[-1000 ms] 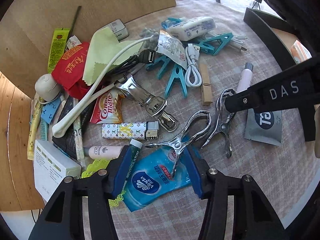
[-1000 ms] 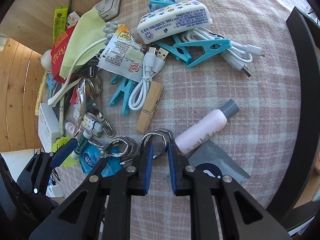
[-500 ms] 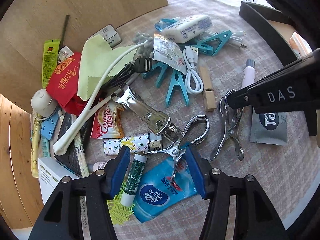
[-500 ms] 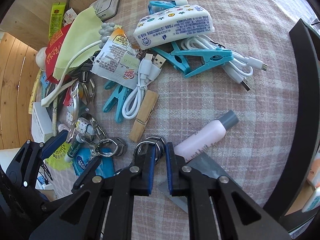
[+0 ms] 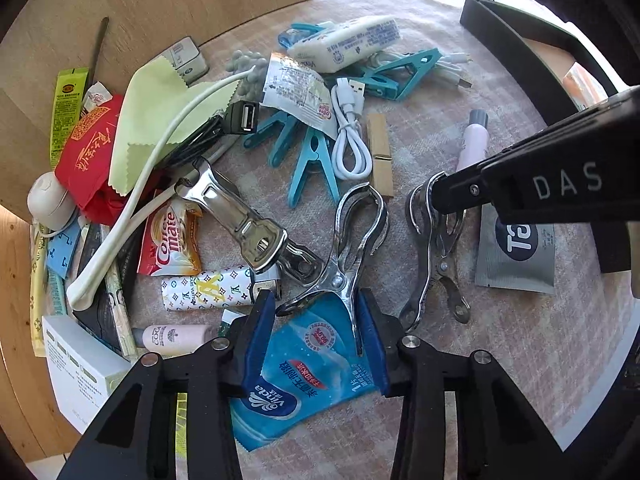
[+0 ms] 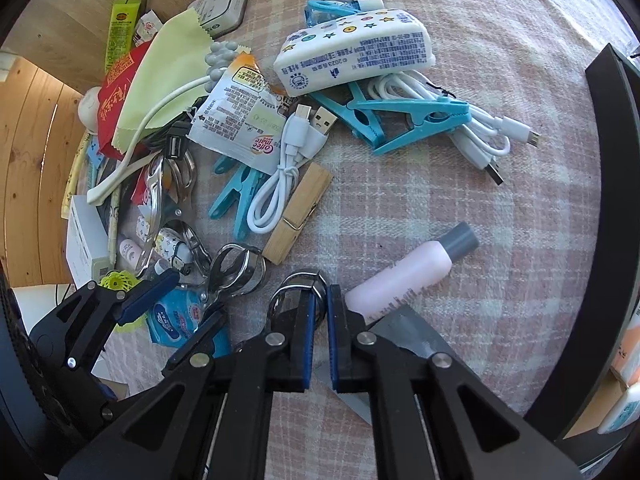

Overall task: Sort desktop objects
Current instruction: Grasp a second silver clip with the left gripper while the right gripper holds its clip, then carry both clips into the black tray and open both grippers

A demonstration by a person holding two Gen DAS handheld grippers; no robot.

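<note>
Bottom centre of the left wrist view: left gripper (image 5: 318,312) spread wide, blue pads either side of a metal clip (image 5: 344,256) lying on a blue tissue pack (image 5: 304,364), not squeezing it. Right of that, a second metal clip (image 5: 436,248) on the checked cloth (image 5: 520,340). Bottom centre of the right wrist view: right gripper (image 6: 319,312) pressed nearly together, pinching the second clip's ring end (image 6: 298,286). Pink bottle (image 6: 412,272) just beside it.

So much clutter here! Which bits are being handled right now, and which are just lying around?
In hand:
- left tool, open around one steel clip
- right tool, closed on second steel clip

Lying about:
- pink bottle
- wooden peg
- tissue pack
- white cable
</note>
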